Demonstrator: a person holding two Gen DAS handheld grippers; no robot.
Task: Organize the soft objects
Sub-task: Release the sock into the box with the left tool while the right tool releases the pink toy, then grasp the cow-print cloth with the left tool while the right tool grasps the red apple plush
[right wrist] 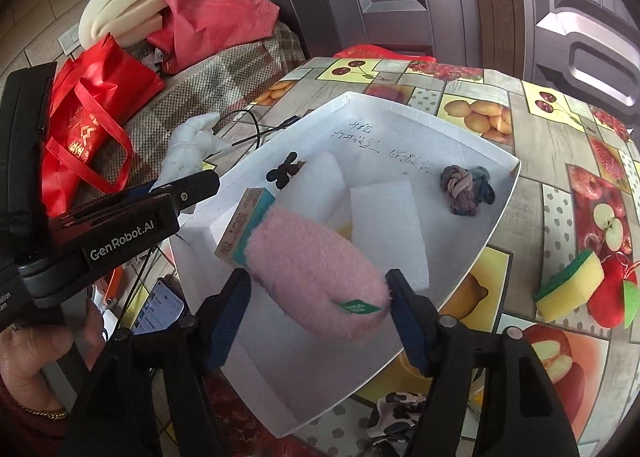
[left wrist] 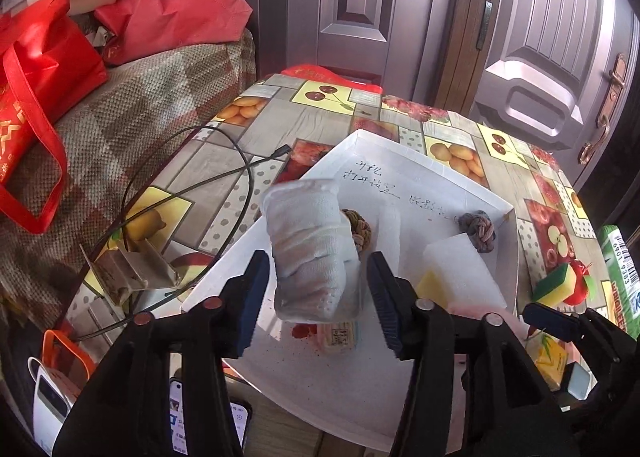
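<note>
- The left gripper (left wrist: pixel 316 293) carries a rolled white towel (left wrist: pixel 308 253) between its fingers, above the near part of the white box (left wrist: pixel 404 145). The jaws look wide, and whether both pads actually press it I cannot tell — the roll appears raised, not lying on the box floor.
- The right gripper (right wrist: pixel 318 313) is clamped on a pink fluffy roll (right wrist: pixel 316 273) with a paper label band at its far end, held over the box's near half — probably for setting down inside.
- Ahead of both grippers, already in the box: white foam blocks (right wrist: pixel 384 225) and a knotted rope ball (right wrist: pixel 460 189).
- Right of the right gripper, outside the box, a yellow-green sponge (right wrist: pixel 570 285) waits on the fruit-print tablecloth (right wrist: pixel 560 193).
</note>
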